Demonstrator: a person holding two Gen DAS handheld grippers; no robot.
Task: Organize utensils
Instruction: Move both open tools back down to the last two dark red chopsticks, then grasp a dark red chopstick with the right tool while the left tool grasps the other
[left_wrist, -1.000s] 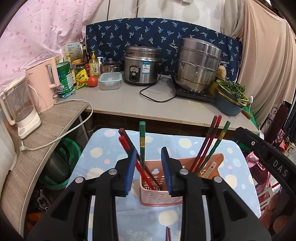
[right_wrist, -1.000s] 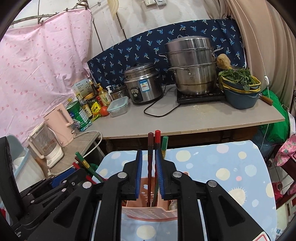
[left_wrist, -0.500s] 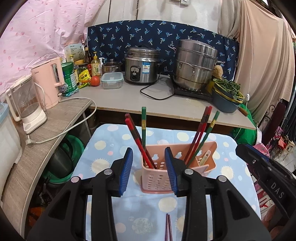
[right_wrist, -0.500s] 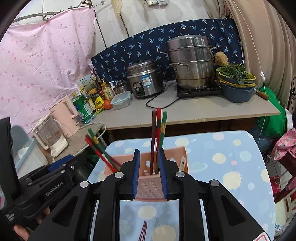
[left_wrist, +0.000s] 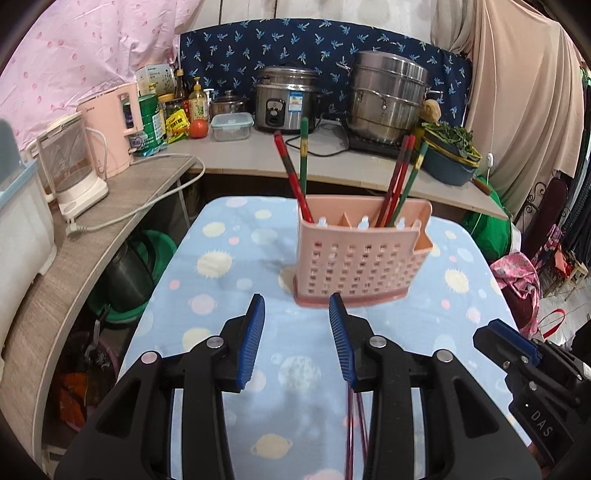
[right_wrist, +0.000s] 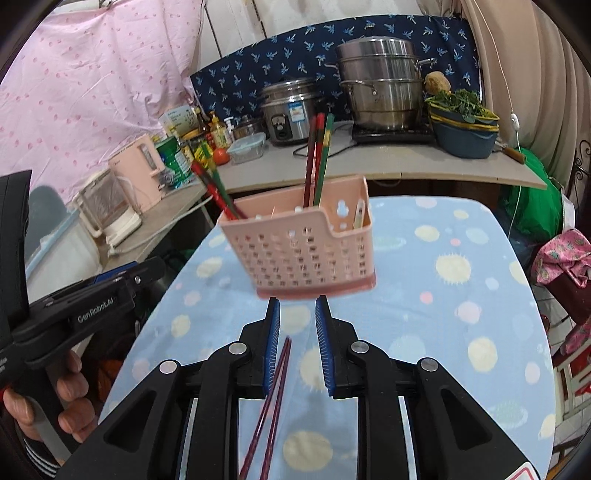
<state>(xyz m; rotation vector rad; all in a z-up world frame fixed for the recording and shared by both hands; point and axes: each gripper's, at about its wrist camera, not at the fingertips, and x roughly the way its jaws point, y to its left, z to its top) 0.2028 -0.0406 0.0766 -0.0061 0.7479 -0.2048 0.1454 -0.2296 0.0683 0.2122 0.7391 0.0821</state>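
A pink perforated utensil holder stands on the blue spotted tablecloth; it also shows in the right wrist view. Red and green chopsticks lean in its left compartment, and more chopsticks lean in its right. A dark red pair of chopsticks lies on the cloth under my right gripper, and shows in the left wrist view. My left gripper is open and empty, short of the holder. My right gripper is open and empty above the loose pair.
Behind the table runs a counter with a rice cooker, a steel steamer pot, a blue bowl of greens, bottles, a tomato and a pink kettle. A blender stands on the left shelf.
Both grippers have pulled back and down from the holder, which now stands farther ahead. The loose dark red chopsticks have come into view beneath the right gripper. The right jaws have opened wider.
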